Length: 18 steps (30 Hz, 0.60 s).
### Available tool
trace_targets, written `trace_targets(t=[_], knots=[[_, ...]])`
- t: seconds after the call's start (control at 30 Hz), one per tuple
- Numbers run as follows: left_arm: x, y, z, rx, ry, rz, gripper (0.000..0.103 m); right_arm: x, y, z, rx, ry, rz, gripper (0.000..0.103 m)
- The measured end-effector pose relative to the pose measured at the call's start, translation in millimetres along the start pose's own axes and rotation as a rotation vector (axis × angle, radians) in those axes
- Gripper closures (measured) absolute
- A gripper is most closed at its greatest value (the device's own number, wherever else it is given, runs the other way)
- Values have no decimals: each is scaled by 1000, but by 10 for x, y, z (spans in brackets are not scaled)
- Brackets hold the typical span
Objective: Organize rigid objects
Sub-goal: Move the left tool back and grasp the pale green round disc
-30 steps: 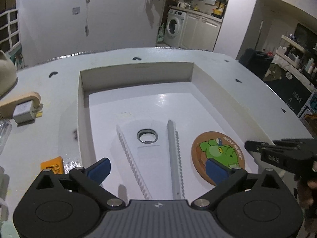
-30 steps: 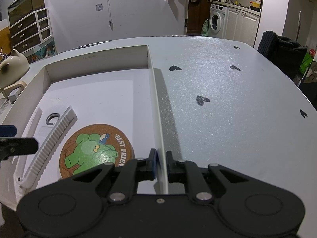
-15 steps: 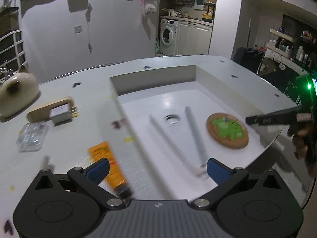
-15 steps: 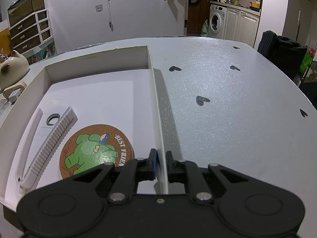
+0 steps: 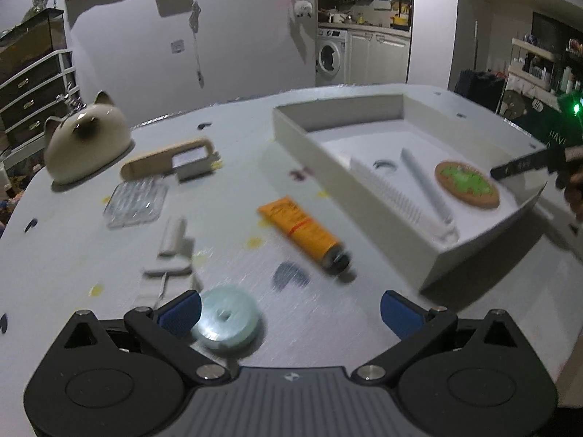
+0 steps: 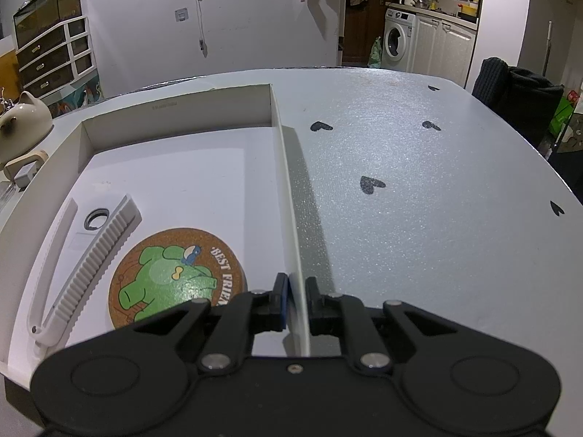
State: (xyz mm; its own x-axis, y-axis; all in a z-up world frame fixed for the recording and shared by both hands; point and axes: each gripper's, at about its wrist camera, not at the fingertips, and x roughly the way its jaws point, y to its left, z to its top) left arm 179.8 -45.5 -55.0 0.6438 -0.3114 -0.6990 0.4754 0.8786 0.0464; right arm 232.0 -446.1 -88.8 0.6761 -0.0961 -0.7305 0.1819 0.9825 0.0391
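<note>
Left wrist view: the left gripper (image 5: 289, 309), jaws spread wide and empty, has swung away from over the white cardboard box (image 5: 364, 196) in the past second and now hovers above loose items on the speckled worktop (image 5: 237, 153). That suggests the next pick is being lined up. Nearest its left finger lies a pale round disc with a centre hole (image 5: 227, 322), blurred by motion. Farther ahead lie an orange squeeze tube with a dark cap (image 5: 304, 231), small white plastic pieces (image 5: 171, 251), a ribbed clear tray (image 5: 136, 200), a wooden-handled piece (image 5: 167, 158) and a glossy cat-shaped ceramic (image 5: 85, 138). Already in the box are a toothed white plastic clip (image 5: 404, 193) and a round cork coaster (image 5: 466, 184) printed with a green cartoon.

Right wrist view: unchanged over the second, the right gripper (image 6: 295, 302) stays pinched on the box's thin right wall, probably steadying it. The coaster sits just left of the fingers, the clip beside it.
</note>
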Motion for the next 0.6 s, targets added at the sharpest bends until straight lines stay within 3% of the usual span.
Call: trace_targets(t=[0.27,0.6], knots=[[99,258,-309,-5,55,33,0,-5,7,-13,1,-5,0,92],[115,343,-379,-33,34,-7,0,-11,12,-17,-2,-7,-5,92]])
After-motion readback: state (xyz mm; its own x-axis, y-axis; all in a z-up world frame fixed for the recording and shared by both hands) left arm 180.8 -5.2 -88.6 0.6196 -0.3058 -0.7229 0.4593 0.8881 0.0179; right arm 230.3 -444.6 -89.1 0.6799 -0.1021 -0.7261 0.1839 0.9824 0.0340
